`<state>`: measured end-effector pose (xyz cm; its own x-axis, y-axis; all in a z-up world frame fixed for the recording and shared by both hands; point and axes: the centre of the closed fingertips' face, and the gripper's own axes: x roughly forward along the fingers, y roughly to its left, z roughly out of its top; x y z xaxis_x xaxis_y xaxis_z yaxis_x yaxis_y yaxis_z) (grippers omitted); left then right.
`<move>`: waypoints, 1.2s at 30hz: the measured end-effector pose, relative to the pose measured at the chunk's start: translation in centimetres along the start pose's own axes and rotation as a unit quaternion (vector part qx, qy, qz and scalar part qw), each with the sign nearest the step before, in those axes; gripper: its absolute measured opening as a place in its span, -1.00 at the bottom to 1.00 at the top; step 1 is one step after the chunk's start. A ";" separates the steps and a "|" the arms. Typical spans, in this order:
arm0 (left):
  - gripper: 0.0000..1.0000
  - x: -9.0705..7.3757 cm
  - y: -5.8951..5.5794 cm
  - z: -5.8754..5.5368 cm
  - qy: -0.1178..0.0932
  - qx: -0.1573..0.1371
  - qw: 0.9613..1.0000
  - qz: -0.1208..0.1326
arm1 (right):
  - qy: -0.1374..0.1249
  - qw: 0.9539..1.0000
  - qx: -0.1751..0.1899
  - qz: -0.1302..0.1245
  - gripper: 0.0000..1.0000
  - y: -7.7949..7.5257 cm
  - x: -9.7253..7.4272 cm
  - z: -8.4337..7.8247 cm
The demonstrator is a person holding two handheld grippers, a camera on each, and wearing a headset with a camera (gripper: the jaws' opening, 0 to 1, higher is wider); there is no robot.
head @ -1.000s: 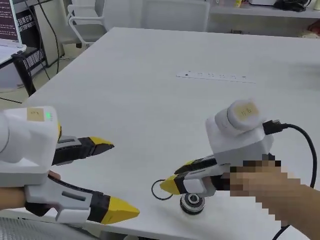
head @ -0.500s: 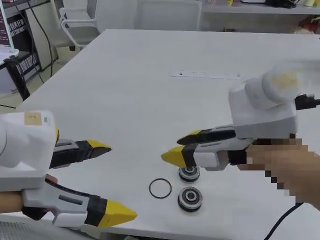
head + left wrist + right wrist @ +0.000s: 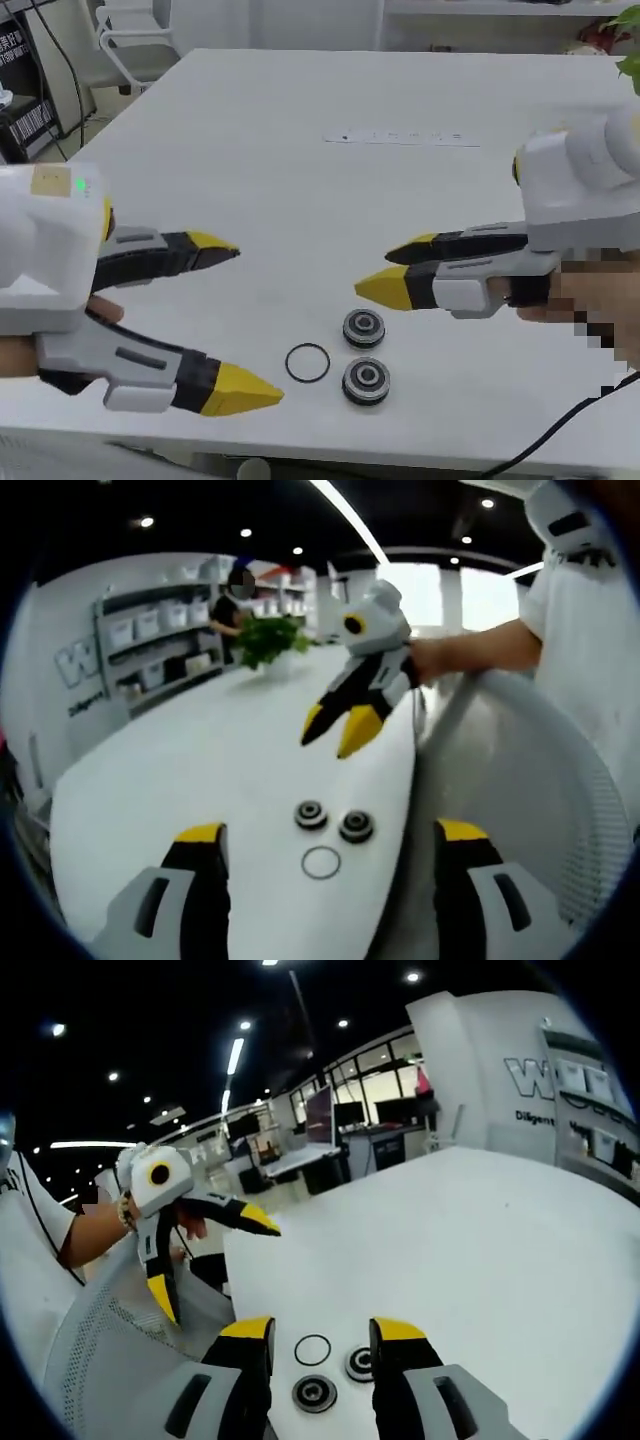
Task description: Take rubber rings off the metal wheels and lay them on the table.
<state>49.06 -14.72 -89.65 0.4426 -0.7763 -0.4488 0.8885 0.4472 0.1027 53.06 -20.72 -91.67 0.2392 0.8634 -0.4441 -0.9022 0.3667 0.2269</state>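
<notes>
rubber ring (image 3: 307, 362), wheels (image 3: 364, 328) near table (image 3: 250, 150) edge

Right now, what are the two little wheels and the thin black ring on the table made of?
The far wheel and near wheel look like metal: shiny grey centres that glint, with dark bands around, probably rubber. The ring looks like black rubber: thin, dull, no shine.

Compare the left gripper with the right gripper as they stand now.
The left gripper has its jaws spread wide; the right gripper has its jaws closer together, though apart. The left one sits left of the loose rubber ring; the right one hangs near the two metal wheels. Both hold nothing and have yellow tips.
</notes>
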 end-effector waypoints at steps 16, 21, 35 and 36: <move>0.45 7.5 1.6 2.1 -0.006 0.016 0.999 -0.041 | 0.105 0.994 -0.009 0.013 -0.29 0.2 0.7 -5.7; 0.29 8.8 1.2 0.5 -0.013 -0.015 0.999 -0.032 | 0.128 0.992 -0.011 0.020 -0.30 0.2 1.0 -7.1; 0.03 9.6 -1.5 -2.9 0.025 0.022 0.998 -0.045 | 0.170 0.984 -0.041 0.020 -0.28 0.2 1.3 -10.2; 0.02 9.7 -1.7 -2.9 0.023 0.016 0.998 -0.049 | 0.170 0.984 -0.040 0.020 -0.30 0.2 1.4 -10.3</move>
<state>51.49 -21.69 -96.70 0.3477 -0.7942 -0.4984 0.9311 0.3551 0.0837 49.50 -23.02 -101.12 0.0817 0.7053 -0.7042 -0.9372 0.2947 0.1865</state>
